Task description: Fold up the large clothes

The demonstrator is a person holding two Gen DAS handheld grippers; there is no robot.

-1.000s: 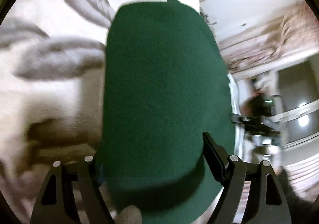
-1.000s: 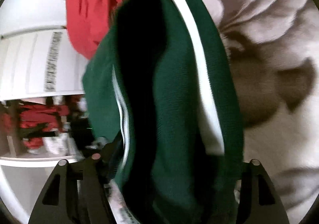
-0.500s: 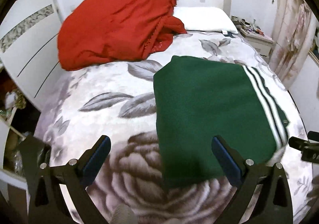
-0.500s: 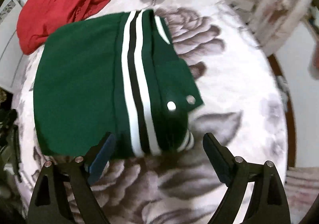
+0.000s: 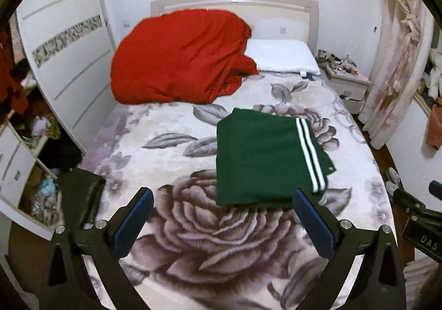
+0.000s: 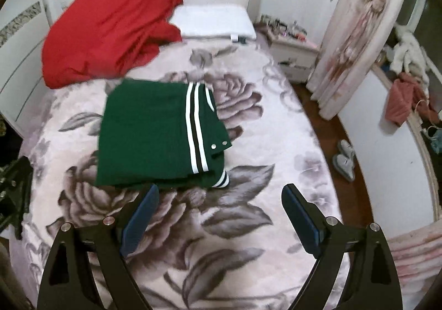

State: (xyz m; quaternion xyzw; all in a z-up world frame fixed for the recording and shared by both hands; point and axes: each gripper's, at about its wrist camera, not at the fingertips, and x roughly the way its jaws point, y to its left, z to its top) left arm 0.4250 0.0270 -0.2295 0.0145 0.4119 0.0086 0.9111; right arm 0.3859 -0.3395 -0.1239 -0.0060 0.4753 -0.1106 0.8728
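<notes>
Both grippers hang released over the near end of the bed (image 5: pixel 171 254): my left gripper (image 5: pixel 221 216) and my right gripper (image 6: pixel 219 208) each stand wide with nothing between the pads. One green jacket (image 6: pixel 154 138) lies folded just beyond, apart from both, its long axis running near to far and its striped hem on the right. From the right gripper it sits ahead and slightly left; I judge that hand the nearer. Farther off: one red garment (image 5: pixel 179 58) heaped at far left, unfolded, and one white pillow (image 5: pixel 281 56).
</notes>
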